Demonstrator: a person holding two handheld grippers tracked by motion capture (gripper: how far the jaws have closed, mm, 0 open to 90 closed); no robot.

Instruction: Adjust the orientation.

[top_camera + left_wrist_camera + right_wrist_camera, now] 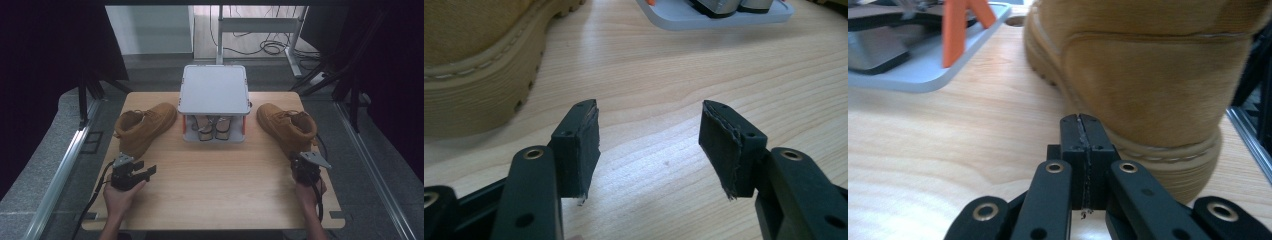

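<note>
Low over the table, the left gripper [148, 171] gapes empty, the right gripper [1086, 131] closed behind the right boot [1148, 75].

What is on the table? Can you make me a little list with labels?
table: light wood
left boot: tan, lying tilted near the left edge
right boot: tan, near the right edge
middle: grey two-level rack with a pair of shoes on the bottom shelf
left gripper: open, nothing in it
right gripper: shut, empty, just behind the right boot's heel
</note>
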